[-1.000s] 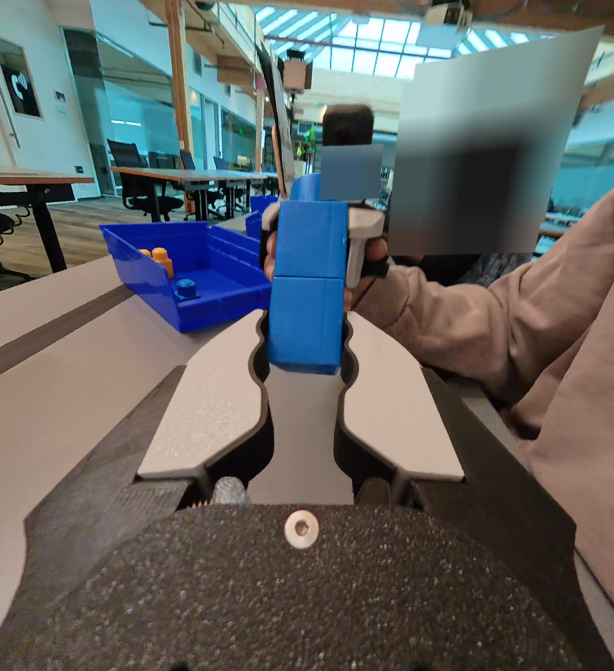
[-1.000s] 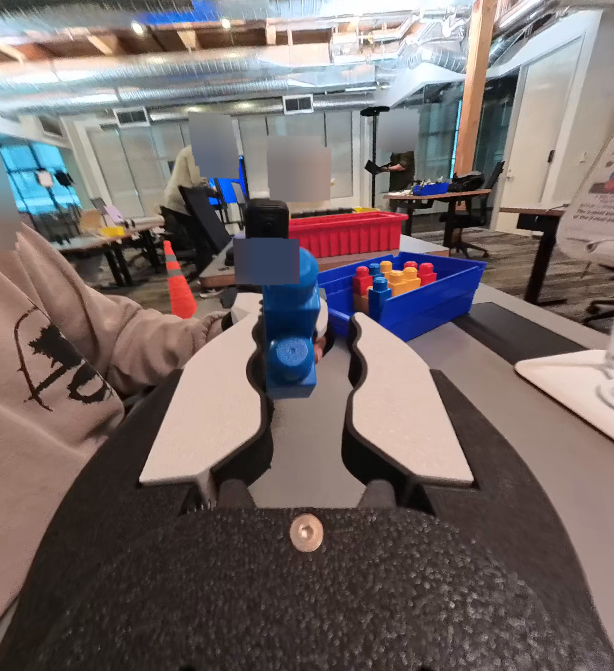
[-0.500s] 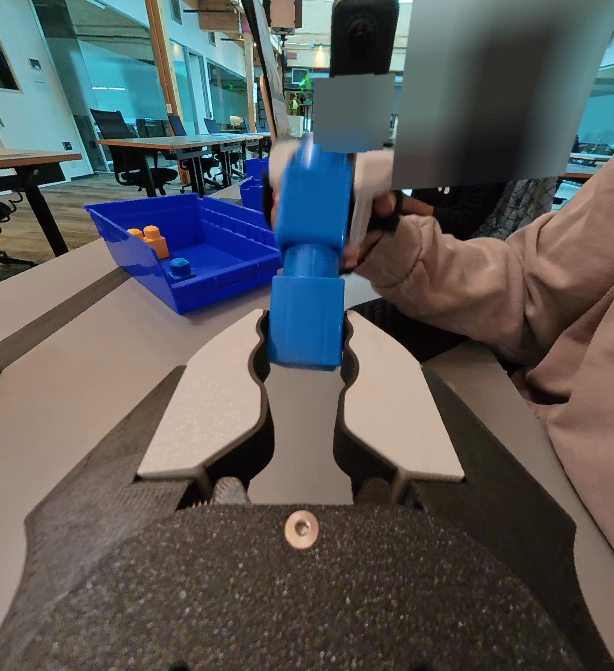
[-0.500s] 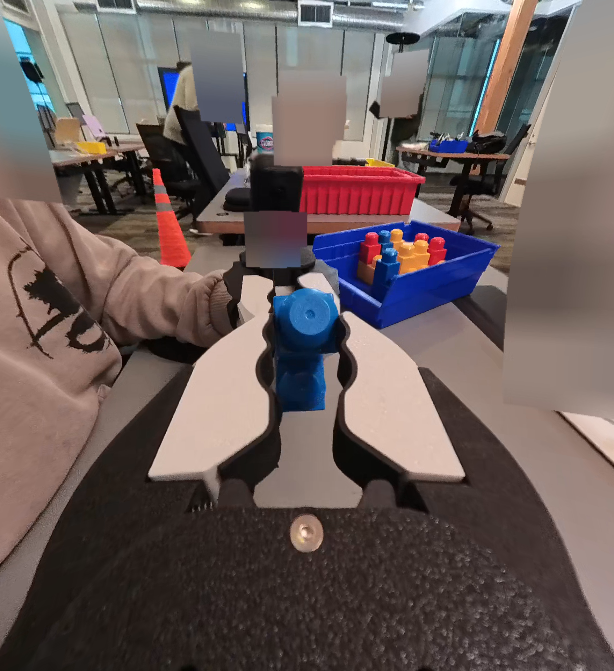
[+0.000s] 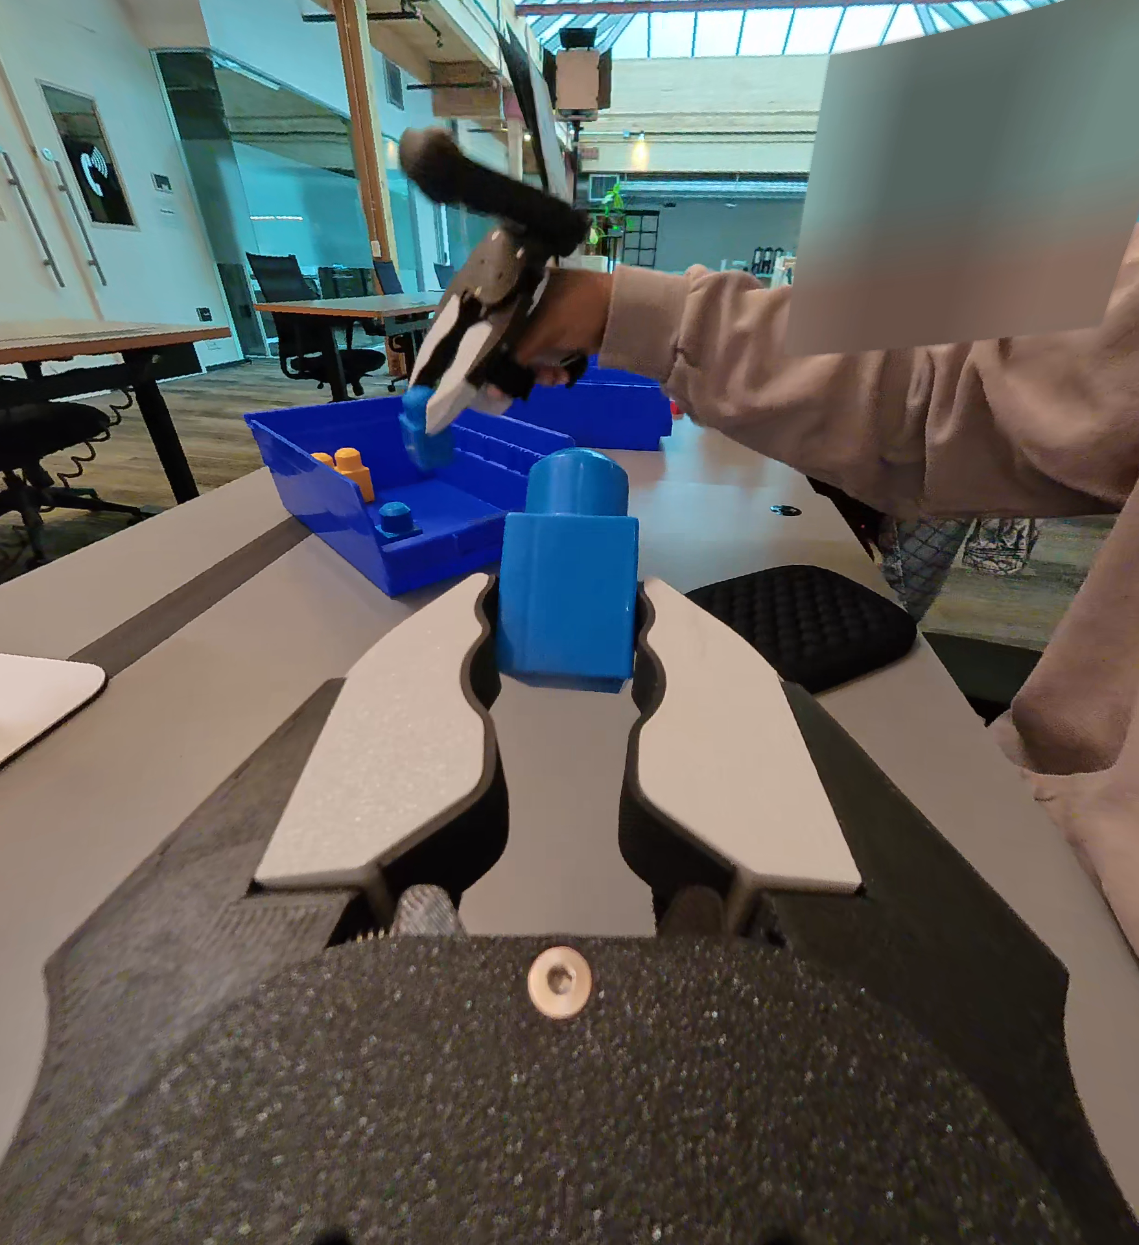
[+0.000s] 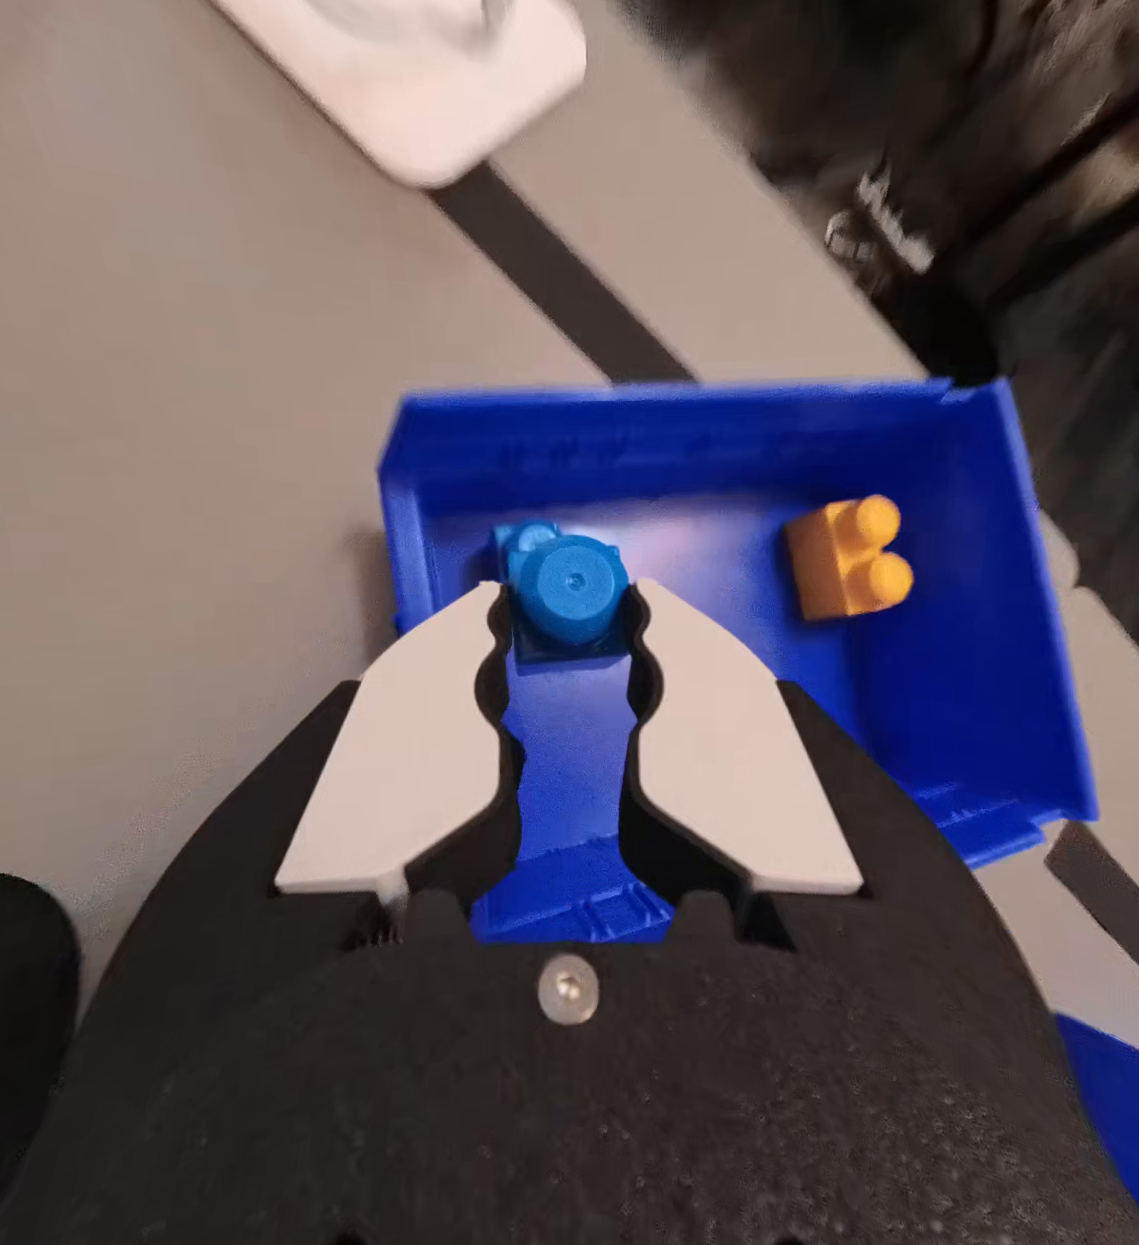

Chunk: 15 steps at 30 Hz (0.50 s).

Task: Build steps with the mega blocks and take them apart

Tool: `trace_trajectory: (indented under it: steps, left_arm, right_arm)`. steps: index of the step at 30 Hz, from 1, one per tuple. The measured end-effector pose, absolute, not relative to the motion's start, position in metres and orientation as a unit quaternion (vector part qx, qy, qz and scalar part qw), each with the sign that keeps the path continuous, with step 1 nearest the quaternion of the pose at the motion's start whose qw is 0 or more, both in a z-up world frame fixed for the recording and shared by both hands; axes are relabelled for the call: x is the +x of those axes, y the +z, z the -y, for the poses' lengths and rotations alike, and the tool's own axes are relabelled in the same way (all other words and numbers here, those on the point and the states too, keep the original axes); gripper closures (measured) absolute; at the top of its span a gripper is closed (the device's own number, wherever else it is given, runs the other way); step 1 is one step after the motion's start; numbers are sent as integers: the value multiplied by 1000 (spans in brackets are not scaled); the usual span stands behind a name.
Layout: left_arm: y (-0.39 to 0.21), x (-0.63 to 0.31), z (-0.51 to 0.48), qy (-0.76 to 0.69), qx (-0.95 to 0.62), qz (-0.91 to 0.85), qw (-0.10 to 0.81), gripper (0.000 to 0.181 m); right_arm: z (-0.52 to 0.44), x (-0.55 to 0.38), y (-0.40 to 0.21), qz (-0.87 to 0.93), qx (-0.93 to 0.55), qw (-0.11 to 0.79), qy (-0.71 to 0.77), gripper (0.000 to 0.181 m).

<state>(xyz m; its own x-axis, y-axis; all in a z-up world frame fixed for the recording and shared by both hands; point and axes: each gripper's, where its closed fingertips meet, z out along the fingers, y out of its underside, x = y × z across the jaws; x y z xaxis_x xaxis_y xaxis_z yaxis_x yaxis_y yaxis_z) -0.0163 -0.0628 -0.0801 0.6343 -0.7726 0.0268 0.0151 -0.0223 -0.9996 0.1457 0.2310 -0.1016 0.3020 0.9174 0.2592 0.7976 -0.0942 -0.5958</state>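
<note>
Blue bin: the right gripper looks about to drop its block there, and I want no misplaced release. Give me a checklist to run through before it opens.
1. Right gripper shut on its blue block: ok.
2. Block over the blue bin, inside its walls: ok.
3. Drop spot free: not ok, another blue block lies right beneath.
4. Orange block clear of the drop: ok.
5. Height above the bin floor: cannot tell, the right wrist view is blurred.
6. Left gripper shut on its own blue block, away from the bin: ok.
</note>
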Motion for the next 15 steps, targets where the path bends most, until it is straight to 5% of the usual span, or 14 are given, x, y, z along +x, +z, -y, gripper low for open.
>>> trace_trajectory:
  steps: [7,15]
  left_arm:
    - [-80,-19,63,-307,-645,-293,636,144]
    - [-81,-20,63,-308,-645,-295,634,144]
  right_arm:
    - [-257,148,-179,567,-788,236,52,150]
    - [-247,136,-197,572,-782,207,135,150]
